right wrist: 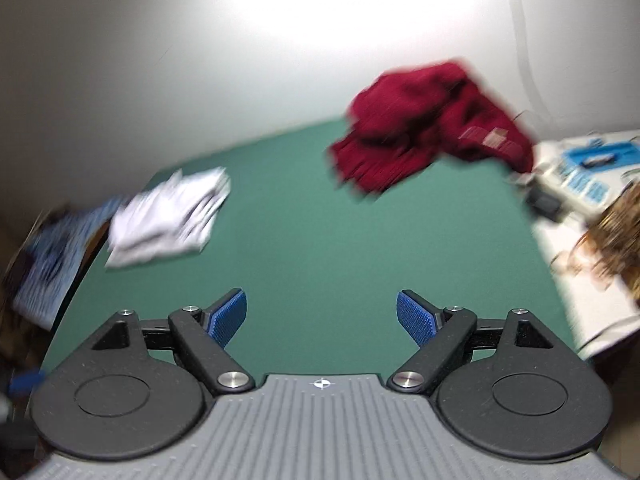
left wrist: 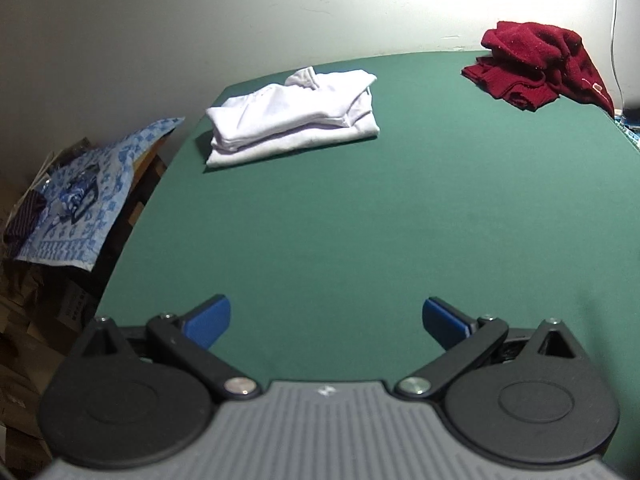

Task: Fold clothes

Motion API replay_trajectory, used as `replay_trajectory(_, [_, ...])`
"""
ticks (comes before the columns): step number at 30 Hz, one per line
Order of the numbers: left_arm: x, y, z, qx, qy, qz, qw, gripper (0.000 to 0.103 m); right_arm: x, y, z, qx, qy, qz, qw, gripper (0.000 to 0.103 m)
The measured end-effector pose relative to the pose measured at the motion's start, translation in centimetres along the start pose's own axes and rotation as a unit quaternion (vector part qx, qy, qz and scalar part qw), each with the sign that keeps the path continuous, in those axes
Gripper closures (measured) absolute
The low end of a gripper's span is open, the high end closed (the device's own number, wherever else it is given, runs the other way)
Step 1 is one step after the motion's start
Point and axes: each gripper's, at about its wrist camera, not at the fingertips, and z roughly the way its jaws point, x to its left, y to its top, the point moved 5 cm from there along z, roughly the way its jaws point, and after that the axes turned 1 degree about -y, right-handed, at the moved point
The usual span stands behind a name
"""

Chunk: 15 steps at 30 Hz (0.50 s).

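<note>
— A green felt-covered table [left wrist: 360,220] against a pale wall. The grippers?
— Left gripper [left wrist: 326,320] and right gripper [right wrist: 321,314] both spread wide, empty.
— And the clothes?
— Folded white cotton shirt [left wrist: 292,116] far left; crumpled dark red knitted sweater [left wrist: 536,64] far right, well apart.

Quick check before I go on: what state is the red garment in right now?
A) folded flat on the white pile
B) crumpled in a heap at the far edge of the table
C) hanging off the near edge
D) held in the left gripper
B: the red garment lies bunched and unfolded at the far edge of the green table, apart from the folded white pile.
</note>
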Motion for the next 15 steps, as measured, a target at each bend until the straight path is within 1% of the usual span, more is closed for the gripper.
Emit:
replay_trajectory(1, [0.0,0.2,0.1,0.003,0.002,0.001,1.0,0.001,-1.6,2.1,0.2,-0.012,-0.017,0.005,1.0,0.018])
replay_trajectory(3, [-0.3,0.5,0.4,0.012,0.003,0.001,0.9999,0.001,-3.9,5.9,0.8,-0.031,-0.059,-0.006,0.998,0.018])
replay_trajectory(6, [-1.3,1.0,0.9,0.022,-0.011,0.003,0.9997,0.001,-5.8,10.7,2.7,-0.045,-0.088,-0.032,0.995,0.016])
replay_trajectory(9, [-2.7,2.1,0.2,0.008,-0.026,0.007,0.9996,0.001,-6.7,14.0,6.7,-0.038,-0.093,-0.043,0.994,0.017])
replay_trajectory(11, [-3.5,2.8,-0.4,-0.002,-0.043,0.009,0.999,0.001,-7.6,15.2,9.8,-0.034,-0.103,-0.024,0.994,0.017])
replay_trajectory(13, [-4.2,3.4,-0.8,-0.006,-0.067,0.01,0.9977,0.001,-9.1,15.4,12.3,-0.025,-0.109,0.031,0.993,0.018])
replay_trajectory(14, [-4.6,4.0,-0.8,-0.009,-0.073,0.013,0.9972,0.001,-9.9,15.6,13.5,-0.021,-0.112,0.058,0.992,0.018])
replay_trajectory(15, [-5.0,4.8,-0.7,-0.013,-0.07,0.021,0.9972,0.001,-10.6,15.7,14.7,-0.017,-0.115,0.086,0.99,0.021])
